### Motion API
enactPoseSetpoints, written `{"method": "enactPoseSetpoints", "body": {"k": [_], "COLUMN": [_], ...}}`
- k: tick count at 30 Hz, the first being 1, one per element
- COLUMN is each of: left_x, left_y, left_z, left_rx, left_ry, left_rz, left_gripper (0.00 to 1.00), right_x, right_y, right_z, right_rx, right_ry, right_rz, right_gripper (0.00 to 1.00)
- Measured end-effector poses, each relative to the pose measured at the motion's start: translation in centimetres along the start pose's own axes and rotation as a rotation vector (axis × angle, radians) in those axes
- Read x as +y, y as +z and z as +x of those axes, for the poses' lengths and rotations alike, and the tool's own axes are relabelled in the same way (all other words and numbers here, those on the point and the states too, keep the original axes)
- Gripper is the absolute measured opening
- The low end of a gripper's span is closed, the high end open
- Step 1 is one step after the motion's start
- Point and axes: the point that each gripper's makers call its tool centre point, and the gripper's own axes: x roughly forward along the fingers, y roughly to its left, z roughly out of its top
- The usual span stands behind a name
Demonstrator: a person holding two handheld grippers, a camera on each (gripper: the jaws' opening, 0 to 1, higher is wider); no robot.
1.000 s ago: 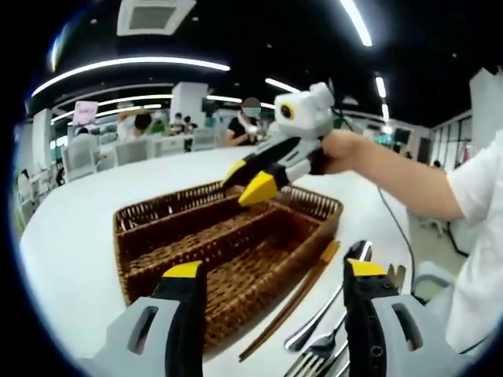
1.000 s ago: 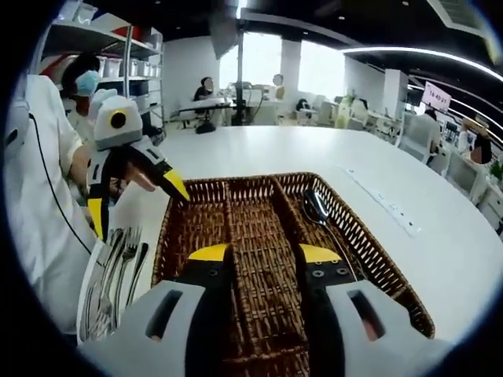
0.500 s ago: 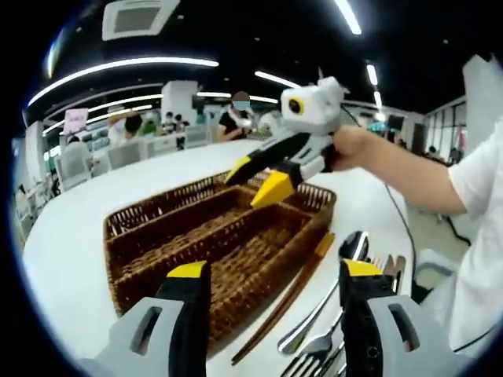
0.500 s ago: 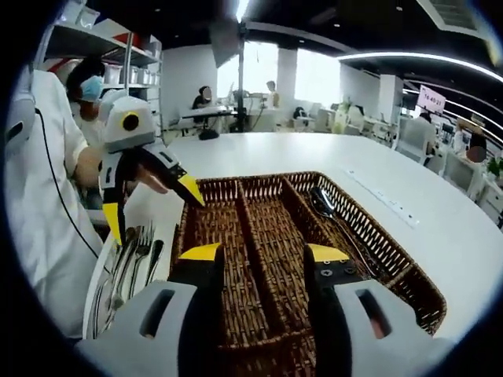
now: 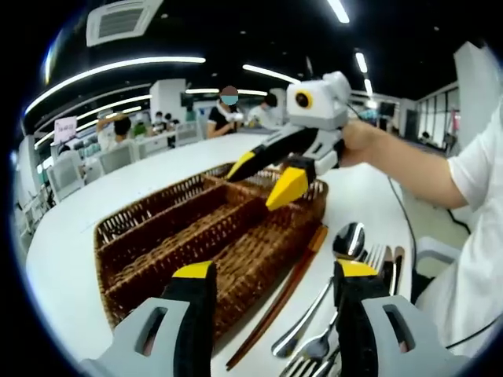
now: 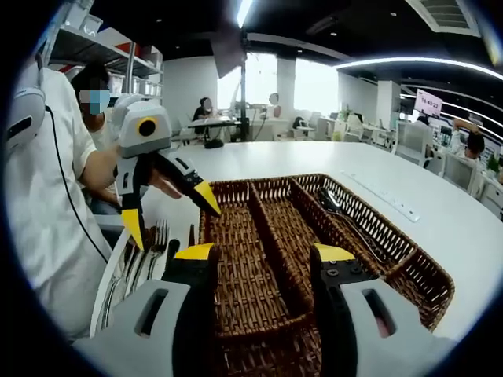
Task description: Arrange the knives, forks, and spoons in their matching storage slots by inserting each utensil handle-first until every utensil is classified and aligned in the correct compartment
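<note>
Since a second ago both views have shifted, so the hands moved; the basket's place on the table looks unchanged. The white table (image 5: pixel 63 236) carries the three-slot wicker basket (image 6: pixel 271 236). One spoon (image 6: pixel 330 203) already lies in its outer slot. The other utensils (image 5: pixel 346 314) lie just beside the basket, near brown chopsticks (image 5: pixel 275 302). The left gripper (image 5: pixel 267 271) and right gripper (image 6: pixel 263 253) are both spread and empty. Risk, I think: a jaw catches several crowded handles together.

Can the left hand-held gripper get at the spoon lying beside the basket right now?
Probably yes. The left hand-held gripper is open and empty, and the spoon lies uncovered on the table just ahead of it, beside the wicker basket. The right hand-held gripper hovers farther off, above the basket.
</note>
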Motion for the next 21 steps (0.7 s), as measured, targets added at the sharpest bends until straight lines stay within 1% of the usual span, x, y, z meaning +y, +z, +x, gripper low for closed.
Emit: {"method": "enactPoseSetpoints", "body": {"k": [12, 16, 21], "left_x": [-1.2, -1.6, -1.9], "left_y": [0.1, 0.1, 0.1], "left_z": [0.9, 1.2, 1.4], "left_rx": [0.023, 0.031, 0.039], "left_ry": [-0.044, -0.056, -0.069], "left_rz": [0.055, 0.068, 0.077], "left_gripper": [0.53, 0.52, 0.49], "right_x": [1.7, 1.9, 2.4], "right_y": [-0.5, -0.4, -0.6], "right_z": [-1.7, -2.3, -2.8], "right_rx": [-0.036, -0.061, -0.071], "right_ry": [-0.016, -0.019, -0.023], "right_rz": [0.007, 0.015, 0.018], "right_gripper": [0.53, 0.54, 0.55]}}
